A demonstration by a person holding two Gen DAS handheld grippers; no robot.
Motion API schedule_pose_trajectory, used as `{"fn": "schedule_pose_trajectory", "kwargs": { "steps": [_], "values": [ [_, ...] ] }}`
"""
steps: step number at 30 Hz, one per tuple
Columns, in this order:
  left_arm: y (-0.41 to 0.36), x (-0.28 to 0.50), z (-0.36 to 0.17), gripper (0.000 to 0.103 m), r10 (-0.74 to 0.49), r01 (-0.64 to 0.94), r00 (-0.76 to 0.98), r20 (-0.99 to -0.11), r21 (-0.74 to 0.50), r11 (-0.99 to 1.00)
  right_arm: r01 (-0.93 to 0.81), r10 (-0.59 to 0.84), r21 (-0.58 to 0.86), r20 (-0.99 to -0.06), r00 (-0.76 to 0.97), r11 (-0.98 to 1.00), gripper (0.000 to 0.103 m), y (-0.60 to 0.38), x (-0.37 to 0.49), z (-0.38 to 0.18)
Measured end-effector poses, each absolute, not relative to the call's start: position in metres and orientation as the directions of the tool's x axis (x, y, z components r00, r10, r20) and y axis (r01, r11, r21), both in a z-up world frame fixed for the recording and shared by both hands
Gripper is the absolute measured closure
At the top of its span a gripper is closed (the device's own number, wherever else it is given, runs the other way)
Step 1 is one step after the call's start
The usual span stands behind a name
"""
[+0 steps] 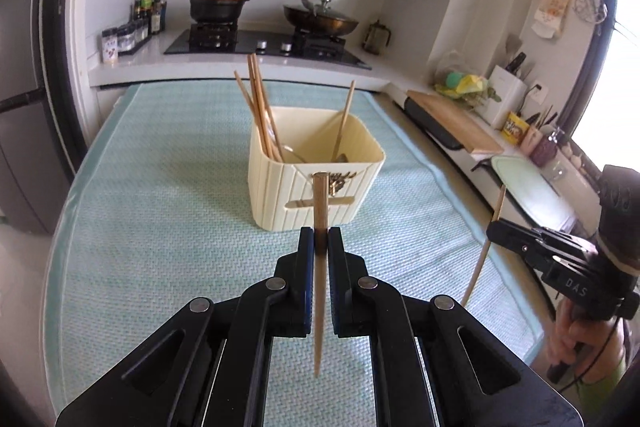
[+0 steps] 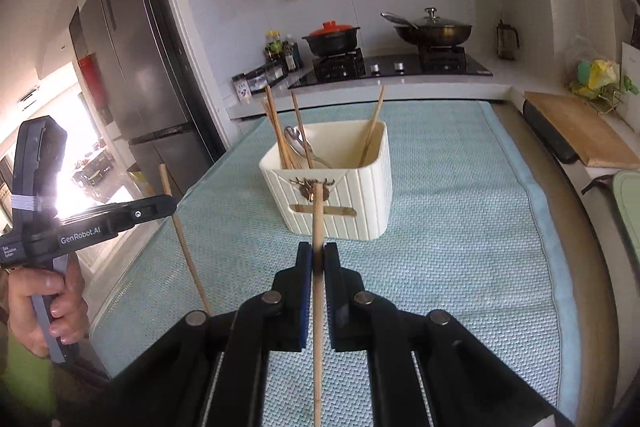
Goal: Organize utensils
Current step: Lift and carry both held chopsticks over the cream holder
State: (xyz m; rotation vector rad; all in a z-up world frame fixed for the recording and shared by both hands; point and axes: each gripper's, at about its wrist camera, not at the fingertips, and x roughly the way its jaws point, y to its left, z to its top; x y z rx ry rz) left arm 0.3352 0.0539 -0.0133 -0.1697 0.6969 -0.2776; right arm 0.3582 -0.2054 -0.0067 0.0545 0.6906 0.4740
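A cream ribbed utensil holder (image 1: 320, 195) (image 2: 352, 199) stands on the table's light blue mat. It holds several wooden chopsticks (image 1: 260, 111) (image 2: 280, 131) and metal spoons (image 2: 298, 143). My left gripper (image 1: 321, 239) is shut on an upright wooden chopstick (image 1: 320, 291), a little in front of the holder. It also shows at the left of the right wrist view (image 2: 174, 207). My right gripper (image 2: 318, 255) is shut on another upright chopstick (image 2: 317, 327), just before the holder. It also shows at the right of the left wrist view (image 1: 494, 227).
The mat (image 1: 160, 211) (image 2: 460, 227) covers the table. Behind it is a stove with a red-lidded pot (image 1: 218, 5) and a wok (image 1: 320, 17). A wooden cutting board (image 1: 456, 121) lies on the right counter. A fridge (image 2: 136, 75) stands at the left.
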Motion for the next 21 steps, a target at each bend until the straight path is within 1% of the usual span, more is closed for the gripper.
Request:
{"fn": "schedule_pose_trajectory", "kwargs": {
  "steps": [4, 9, 14, 21],
  "values": [
    [0.055, 0.321, 0.004, 0.098, -0.32, 0.212, 0.762, -0.562, -0.251, 0.944, -0.411, 0.432, 0.167, -0.54, 0.722, 0.896, 0.097, -0.201, 0.336, 0.017],
    [0.051, 0.316, 0.02, 0.098, -0.329, 0.231, 0.781, -0.531, -0.244, 0.942, -0.413, 0.417, 0.115, -0.462, 0.783, 0.903, 0.097, -0.197, 0.324, 0.044],
    [0.049, 0.323, 0.03, 0.098, -0.337, 0.235, 0.79, -0.513, -0.255, 0.938, -0.42, 0.426, 0.111, -0.417, 0.803, 0.901, 0.097, -0.195, 0.332, 0.056],
    [0.044, 0.342, 0.048, 0.098, -0.334, 0.243, 0.798, -0.501, -0.238, 0.94, -0.438, 0.443, 0.109, -0.401, 0.802, 0.892, 0.097, -0.184, 0.351, 0.07]
  ]
}}
